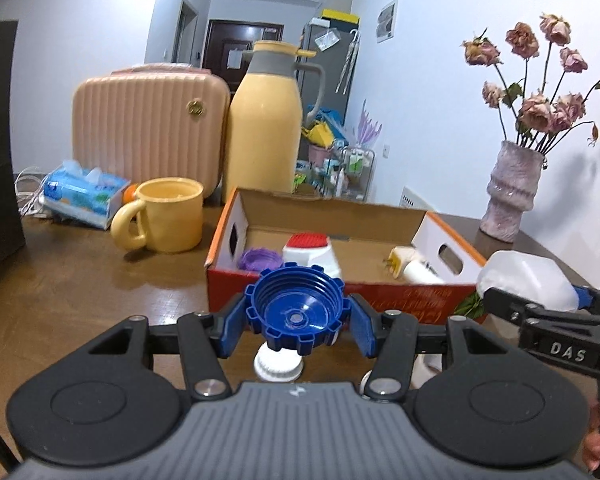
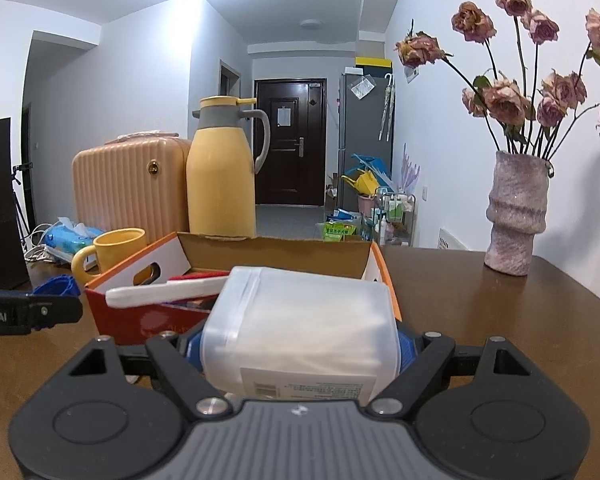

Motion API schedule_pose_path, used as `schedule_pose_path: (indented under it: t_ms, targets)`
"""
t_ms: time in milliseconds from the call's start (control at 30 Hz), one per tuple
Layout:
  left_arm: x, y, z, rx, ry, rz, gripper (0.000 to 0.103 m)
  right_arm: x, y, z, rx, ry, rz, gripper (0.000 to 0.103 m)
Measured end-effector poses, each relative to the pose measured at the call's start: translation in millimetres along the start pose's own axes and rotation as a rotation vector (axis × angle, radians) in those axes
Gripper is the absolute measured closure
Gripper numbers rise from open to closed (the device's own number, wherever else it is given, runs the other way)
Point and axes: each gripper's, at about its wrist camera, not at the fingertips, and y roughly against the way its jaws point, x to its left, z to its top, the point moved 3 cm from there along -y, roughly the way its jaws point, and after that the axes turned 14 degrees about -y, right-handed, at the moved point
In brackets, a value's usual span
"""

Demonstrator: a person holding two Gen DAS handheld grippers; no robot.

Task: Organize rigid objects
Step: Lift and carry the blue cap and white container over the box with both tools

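The left gripper (image 1: pixel 296 320) holds a blue ribbed cap (image 1: pixel 295 312) between its blue pads, fingers drawn in narrow on the cap's toothed rim, with the cap's hollow inside facing the camera; it hangs above the brown table (image 1: pixel 100 276), just in front of the near wall of the cardboard box (image 1: pixel 340 298). Under the cap, nearer the camera, a white threaded bottle neck (image 1: pixel 278 366) shows on the table. The right gripper (image 2: pixel 300 344) has its fingers spread wide around a translucent white plastic jug (image 2: pixel 300 328), gripped at both sides, with a printed label on its near face; the jug sits at the near right corner of the box, and whether it rests on the table cannot be told. Inside the box lie a purple lid (image 1: pixel 259 259) at the near left, a white bottle with a red cap (image 1: pixel 310 254) beside it, and a small white and yellow item (image 1: pixel 410 266) toward the right. To the left of the box stands a yellow mug (image 1: pixel 168 214); behind it are a tissue pack (image 1: pixel 82 196), a pink ribbed case (image 1: pixel 148 130) and a yellow jug-shaped flask (image 1: pixel 266 120). A vase of dried roses (image 2: pixel 516 216) stands at the far right of the table.
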Motion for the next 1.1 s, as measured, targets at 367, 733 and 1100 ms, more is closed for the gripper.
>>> schedule_pose_path:
  t_ms: [367, 733, 1100]
  targets:
    - [-16, -8, 34, -0.058, -0.009, -0.015, 0.048, 2, -16, 17, -0.015, -0.005, -0.009, 0.020]
    - [-30, -30, 58, -0.086, 0.005, -0.009, 0.048, -4, -47, 30, -0.011, -0.040, -0.025, 0.020]
    - [-41, -66, 71, -0.084, 0.014, 0.035, 0.048, -14, -80, 36, -0.013, -0.066, -0.030, 0.020]
